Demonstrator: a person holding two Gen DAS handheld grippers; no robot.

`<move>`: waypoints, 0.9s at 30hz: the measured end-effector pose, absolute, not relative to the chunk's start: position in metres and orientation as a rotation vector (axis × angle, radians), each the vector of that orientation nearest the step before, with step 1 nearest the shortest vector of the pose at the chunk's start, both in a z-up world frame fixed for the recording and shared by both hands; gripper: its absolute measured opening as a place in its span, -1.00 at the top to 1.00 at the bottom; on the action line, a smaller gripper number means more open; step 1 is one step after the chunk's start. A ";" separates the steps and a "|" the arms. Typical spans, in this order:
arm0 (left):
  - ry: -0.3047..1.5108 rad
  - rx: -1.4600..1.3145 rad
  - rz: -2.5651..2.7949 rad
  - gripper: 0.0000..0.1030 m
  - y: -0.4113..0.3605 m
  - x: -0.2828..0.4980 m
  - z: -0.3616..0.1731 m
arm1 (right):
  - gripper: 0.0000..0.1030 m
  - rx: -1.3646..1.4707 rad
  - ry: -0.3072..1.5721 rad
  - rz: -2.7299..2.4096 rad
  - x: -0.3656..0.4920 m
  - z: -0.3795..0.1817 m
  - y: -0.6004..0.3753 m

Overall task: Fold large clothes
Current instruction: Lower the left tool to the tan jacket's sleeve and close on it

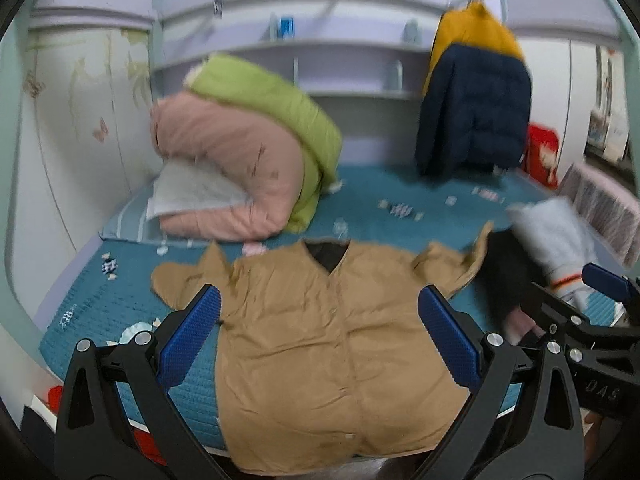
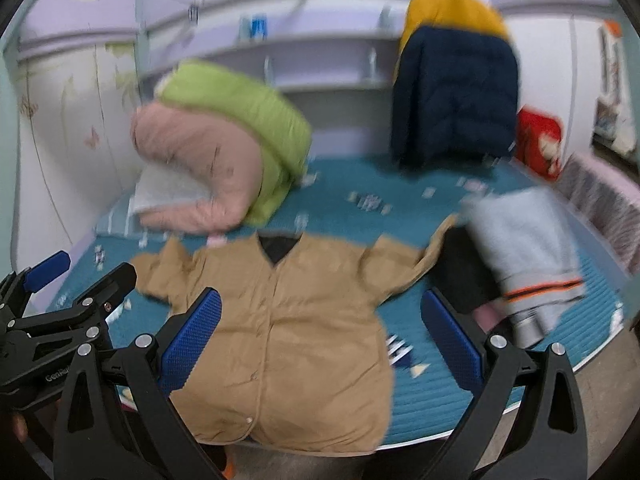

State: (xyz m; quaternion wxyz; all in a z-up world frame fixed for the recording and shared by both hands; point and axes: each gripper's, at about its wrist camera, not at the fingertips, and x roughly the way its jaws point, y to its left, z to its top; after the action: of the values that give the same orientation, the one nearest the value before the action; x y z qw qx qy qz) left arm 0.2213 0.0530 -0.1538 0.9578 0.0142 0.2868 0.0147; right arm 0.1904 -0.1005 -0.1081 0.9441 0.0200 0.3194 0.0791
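Tan jacket (image 1: 320, 344): spread flat, front side up, on the teal bedspread (image 1: 120, 308), collar toward the far wall, hem hanging just over the near edge of the bed.
Jacket sleeves: both out to the sides, the left one bunched near the shoulder, the right one running up against a dark garment (image 1: 504, 276).
Left gripper (image 1: 320, 332): jaws spread wide, hovering above the jacket's chest, nothing between the blue pads (image 1: 192, 336).
Right gripper (image 2: 320, 332): also wide apart, over the jacket's right half and the bare bedspread beside it, gripping nothing.
Each other's view: the right gripper's frame shows at the right edge of the left camera, the left gripper's at the left edge of the right camera, so the two are side by side.
Folded grey sweater (image 2: 528, 252): lying on the dark garment at the right side of the bed, orange stripe on its hem.
Bedding pile (image 1: 240, 160): pink and green quilts stacked at the far left corner.
Hanging coat (image 1: 476, 100): navy and mustard, at the far right; the hook is too blurred to make out.
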 end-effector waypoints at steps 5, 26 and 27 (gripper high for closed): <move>0.754 -0.072 0.023 -0.91 0.114 0.278 -0.222 | -0.86 0.101 0.833 0.269 0.254 -0.174 -0.054; 1.030 -0.784 0.389 -0.91 0.511 0.453 -0.436 | -0.86 -0.098 0.958 0.342 0.432 -0.337 0.115; 1.021 -0.786 0.383 -0.91 0.517 0.459 -0.439 | -0.86 -0.100 0.949 0.338 0.437 -0.339 0.119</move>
State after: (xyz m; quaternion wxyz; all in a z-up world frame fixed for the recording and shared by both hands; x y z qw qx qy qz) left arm 0.4593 0.5165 -0.4390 0.7826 -0.3640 0.4728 0.1775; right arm 0.4373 0.1190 -0.3391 0.8746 -0.0480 0.4545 0.1618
